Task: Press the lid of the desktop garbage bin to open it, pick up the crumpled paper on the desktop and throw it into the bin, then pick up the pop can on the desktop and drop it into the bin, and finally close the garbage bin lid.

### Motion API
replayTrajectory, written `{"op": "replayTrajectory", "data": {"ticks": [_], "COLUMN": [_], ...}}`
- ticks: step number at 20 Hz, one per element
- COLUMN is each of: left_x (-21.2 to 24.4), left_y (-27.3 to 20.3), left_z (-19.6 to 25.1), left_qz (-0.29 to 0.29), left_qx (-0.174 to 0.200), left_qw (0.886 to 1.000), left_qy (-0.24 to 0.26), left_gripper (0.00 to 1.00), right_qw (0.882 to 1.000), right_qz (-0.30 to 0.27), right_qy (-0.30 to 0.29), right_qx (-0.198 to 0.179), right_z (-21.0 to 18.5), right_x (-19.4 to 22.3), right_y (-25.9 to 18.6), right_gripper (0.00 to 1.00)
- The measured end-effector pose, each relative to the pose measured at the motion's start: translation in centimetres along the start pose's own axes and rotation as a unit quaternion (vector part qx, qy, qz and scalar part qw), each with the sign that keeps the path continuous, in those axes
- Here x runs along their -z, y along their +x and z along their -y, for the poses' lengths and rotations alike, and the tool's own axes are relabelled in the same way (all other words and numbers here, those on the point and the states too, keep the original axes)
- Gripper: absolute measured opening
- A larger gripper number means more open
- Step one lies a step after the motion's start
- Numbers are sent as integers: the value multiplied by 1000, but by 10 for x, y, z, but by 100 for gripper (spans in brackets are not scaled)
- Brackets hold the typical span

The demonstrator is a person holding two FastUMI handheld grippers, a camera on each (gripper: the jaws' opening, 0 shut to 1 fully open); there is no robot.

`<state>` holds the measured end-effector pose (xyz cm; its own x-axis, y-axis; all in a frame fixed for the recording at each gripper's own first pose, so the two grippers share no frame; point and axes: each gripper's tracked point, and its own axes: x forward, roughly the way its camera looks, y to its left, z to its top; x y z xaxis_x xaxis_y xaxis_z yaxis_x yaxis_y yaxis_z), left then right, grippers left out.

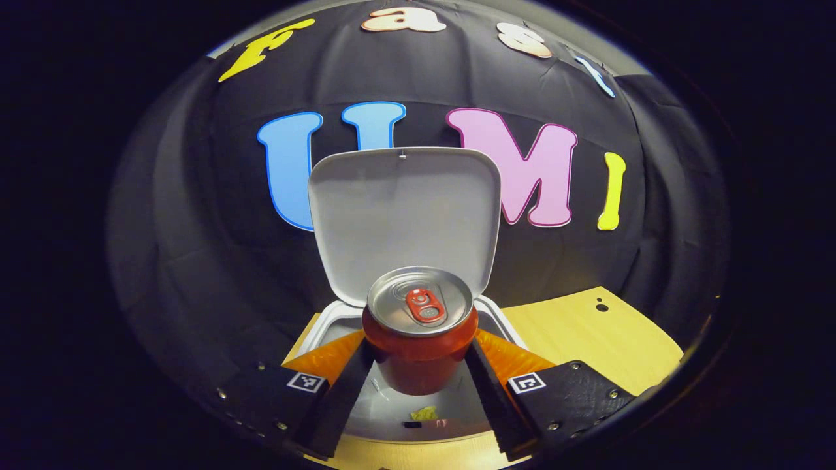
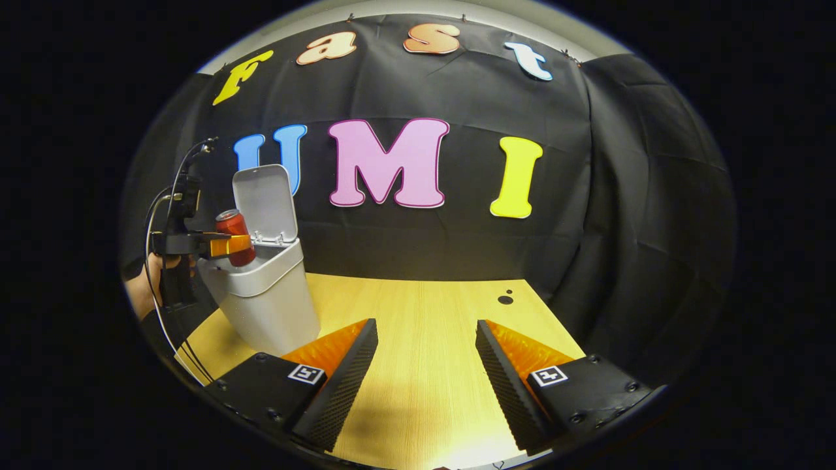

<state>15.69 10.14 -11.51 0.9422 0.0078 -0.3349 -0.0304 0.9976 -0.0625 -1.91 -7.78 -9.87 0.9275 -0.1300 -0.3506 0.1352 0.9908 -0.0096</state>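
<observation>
The left gripper [image 1: 418,365] is clamped on the red pop can [image 1: 418,329], held upright over the open garbage bin [image 1: 326,329]; crumpled paper [image 1: 424,413] is seen inside. The lid [image 1: 403,215] is raised. The right gripper [image 2: 426,365] is spread over the wooden desktop [image 2: 424,307].

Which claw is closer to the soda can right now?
The left. The left claw grips the soda can above the open bin; the right claw hovers open over the table, well away from it.

Black cloth wall [image 2: 588,196] hangs in folds behind a pale wooden desk [image 2: 424,339]; a small dark hole [image 2: 505,299] sits near its far right edge.
</observation>
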Motion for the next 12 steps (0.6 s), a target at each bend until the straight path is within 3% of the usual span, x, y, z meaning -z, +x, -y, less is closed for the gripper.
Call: {"op": "replayTrajectory", "data": {"ticks": [8, 12], "left_x": [7, -17], "left_y": [-1, -12], "left_z": [2, -6], "left_qz": [-9, 15], "left_qx": [-2, -22], "left_qw": [1000, 999], "left_qy": [18, 32], "left_gripper": [88, 89], "right_qw": [1000, 1000], "right_qz": [-8, -12], "right_qy": [-1, -1], "right_qx": [0, -4], "right_z": [-3, -6], "right_x": [9, 13], "right_y": [-4, -3], "right_gripper": [98, 98]}}
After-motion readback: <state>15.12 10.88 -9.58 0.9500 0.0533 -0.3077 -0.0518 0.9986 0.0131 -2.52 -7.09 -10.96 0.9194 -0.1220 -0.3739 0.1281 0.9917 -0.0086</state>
